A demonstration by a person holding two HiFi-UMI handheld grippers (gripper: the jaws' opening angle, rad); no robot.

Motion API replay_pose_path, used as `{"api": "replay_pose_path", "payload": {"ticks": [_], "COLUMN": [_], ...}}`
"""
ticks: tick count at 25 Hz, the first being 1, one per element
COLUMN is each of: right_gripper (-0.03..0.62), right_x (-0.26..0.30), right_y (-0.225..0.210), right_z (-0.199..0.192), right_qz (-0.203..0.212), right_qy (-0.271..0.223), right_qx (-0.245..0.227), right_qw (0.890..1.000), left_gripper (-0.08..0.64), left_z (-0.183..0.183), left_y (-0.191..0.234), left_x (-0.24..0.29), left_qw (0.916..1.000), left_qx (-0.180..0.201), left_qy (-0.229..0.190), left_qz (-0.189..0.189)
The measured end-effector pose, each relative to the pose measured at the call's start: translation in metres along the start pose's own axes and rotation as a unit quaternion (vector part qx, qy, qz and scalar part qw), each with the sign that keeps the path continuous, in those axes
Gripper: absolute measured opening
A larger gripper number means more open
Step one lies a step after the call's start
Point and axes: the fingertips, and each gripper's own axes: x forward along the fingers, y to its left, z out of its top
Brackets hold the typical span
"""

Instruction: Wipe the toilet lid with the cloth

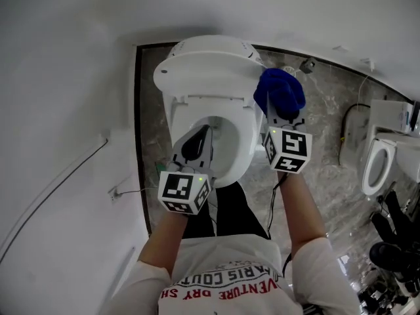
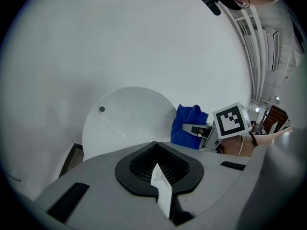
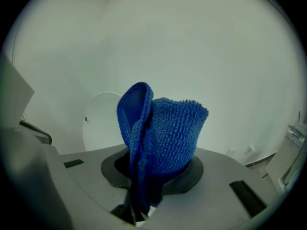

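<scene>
The white toilet lid (image 1: 209,67) stands raised against the wall, with the seat (image 1: 244,131) down below it. In the left gripper view the lid (image 2: 128,120) shows as a round white disc; it also shows small in the right gripper view (image 3: 101,121). My right gripper (image 1: 274,120) is shut on a bunched blue cloth (image 1: 280,92), held just right of the lid's edge. The cloth (image 3: 163,133) rises out of the jaws. My left gripper (image 1: 197,146) hangs over the bowl, shut and holding nothing. It sees the cloth (image 2: 188,126) and the right gripper (image 2: 200,131).
A white wall (image 1: 59,110) runs close on the left, with a thin cable (image 1: 65,176) along it. Grey marble floor (image 1: 328,123) lies to the right, with a water valve (image 1: 306,63) and a second white fixture (image 1: 379,166). Dark equipment (image 1: 394,248) stands at the lower right.
</scene>
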Motion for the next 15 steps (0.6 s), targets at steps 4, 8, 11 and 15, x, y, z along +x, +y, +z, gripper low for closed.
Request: {"api": "replay_pose_path", "payload": {"ticks": [4, 8, 11, 15], "right_gripper": [0.094, 0.094, 0.094, 0.094], "right_x": [-0.014, -0.012, 0.004, 0.031], "right_y": [0.01, 0.05, 0.1, 0.171], "right_z": [-0.007, -0.014, -0.021, -0.029], "right_qz": [0.007, 0.031, 0.063, 0.103], "right_qy": [0.008, 0.012, 0.014, 0.005], "right_qx": [0.013, 0.016, 0.006, -0.007], "right_qw": [1.0, 0.999, 0.998, 0.995], "left_gripper": [0.006, 0.006, 0.006, 0.006], "left_z": [-0.012, -0.017, -0.016, -0.023], "left_y": [0.005, 0.027, 0.063, 0.117], "left_x": [-0.007, -0.019, -0.031, -0.045], "left_qw": [0.9999, 0.9998, 0.9993, 0.9978], "left_qx": [-0.015, -0.014, -0.001, -0.005], "left_qy": [0.003, 0.004, -0.005, -0.009], "left_qz": [0.006, 0.016, 0.036, 0.065]}}
